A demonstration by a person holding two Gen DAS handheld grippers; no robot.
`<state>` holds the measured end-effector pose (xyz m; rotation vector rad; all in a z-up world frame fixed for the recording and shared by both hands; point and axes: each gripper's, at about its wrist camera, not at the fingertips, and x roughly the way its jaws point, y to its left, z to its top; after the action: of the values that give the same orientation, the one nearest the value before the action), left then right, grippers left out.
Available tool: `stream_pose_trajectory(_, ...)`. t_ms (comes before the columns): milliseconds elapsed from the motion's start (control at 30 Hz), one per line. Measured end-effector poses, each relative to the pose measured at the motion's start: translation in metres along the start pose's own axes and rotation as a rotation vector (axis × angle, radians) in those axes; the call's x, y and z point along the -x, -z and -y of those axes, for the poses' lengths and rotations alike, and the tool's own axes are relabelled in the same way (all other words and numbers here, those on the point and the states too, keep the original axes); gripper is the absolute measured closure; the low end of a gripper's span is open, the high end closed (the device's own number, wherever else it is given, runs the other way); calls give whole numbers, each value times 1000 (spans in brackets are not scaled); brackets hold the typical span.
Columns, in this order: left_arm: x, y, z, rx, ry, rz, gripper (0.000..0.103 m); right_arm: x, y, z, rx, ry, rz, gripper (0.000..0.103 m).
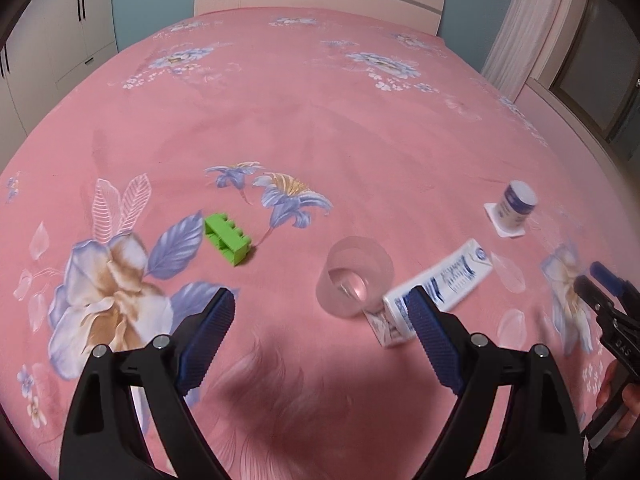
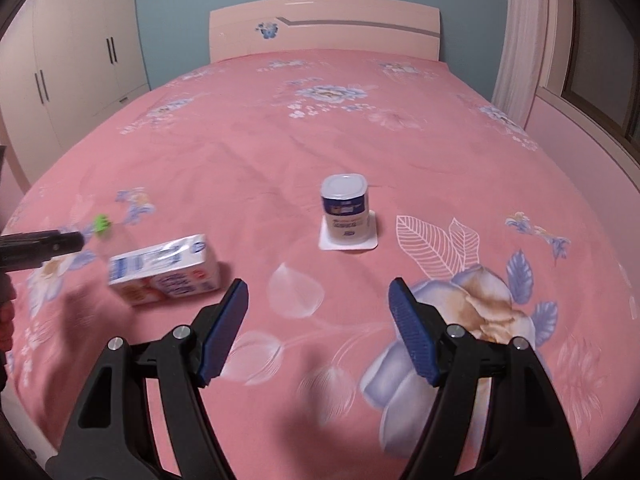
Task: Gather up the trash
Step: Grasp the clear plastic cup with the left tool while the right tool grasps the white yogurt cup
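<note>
A white and blue carton (image 1: 444, 284) lies on its side on the pink bed; it also shows in the right wrist view (image 2: 166, 270). An upturned yogurt cup (image 1: 514, 208) stands on its lid farther right, and ahead of my right gripper (image 2: 346, 210). A clear plastic cup (image 1: 356, 276) stands next to the carton. A green toy brick (image 1: 228, 240) lies to the left. My left gripper (image 1: 320, 316) is open and empty, just short of the cup and carton. My right gripper (image 2: 318, 308) is open and empty, well short of the yogurt cup.
The pink flowered bedspread (image 1: 320, 120) fills both views. A headboard (image 2: 324, 24) stands at the far end, wardrobes (image 2: 72, 76) to the left, a curtain (image 2: 520, 40) and window sill to the right. The right gripper shows at the left view's right edge (image 1: 612, 304).
</note>
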<state>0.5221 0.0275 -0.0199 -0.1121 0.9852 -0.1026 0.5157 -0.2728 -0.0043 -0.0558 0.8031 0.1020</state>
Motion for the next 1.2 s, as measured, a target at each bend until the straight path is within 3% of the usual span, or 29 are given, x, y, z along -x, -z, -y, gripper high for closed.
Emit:
stream_pose_trajectory(100,-16,-5,-1,0,-3,-13,14,-27,-7,5,4,15,-19,31)
stream_pose_trajectory(367,-58,-12,-5,-2,-7,-80,32,-95,-27,17,11,79,-42,31)
stream_pose_trajectory(433,-70,-12,-7,4,7,-114,41,-111,-33,21,2,76,-44,31)
stream_pose_trajectory(500,-76,-12,-7,15,43,-128,44,-122,-38,23,-3,73,-42,31)
stream_pose_trajectory(533,-78,-12,-6,13,43,-133,56,-129,-41,23,3,69,-37,31)
stream_pose_trajectory(600,-86,-11,-3,-9,33,-150,63,-141,-46,23,7,80,-46,31)
stream_pose_trajectory(733,-89,-9,-2,-2,87,-154,79,-161,-56,32,-39,80,-49,31)
stream_pose_trajectory(800,-89,-9,0,-12,83,-150,80,-168,-59,34,-54,72,-53,32)
stream_pose_trajectory(867,-88,-9,1,-22,78,-143,80,-170,-61,36,-69,42,-50,54)
stream_pose_trajectory(933,-86,-9,3,-25,75,-136,84,-171,-61,36,-72,30,-57,55)
stream_pose_trajectory(1200,-60,-6,-3,-27,77,-110,84,-146,-65,24,-34,10,-21,55)
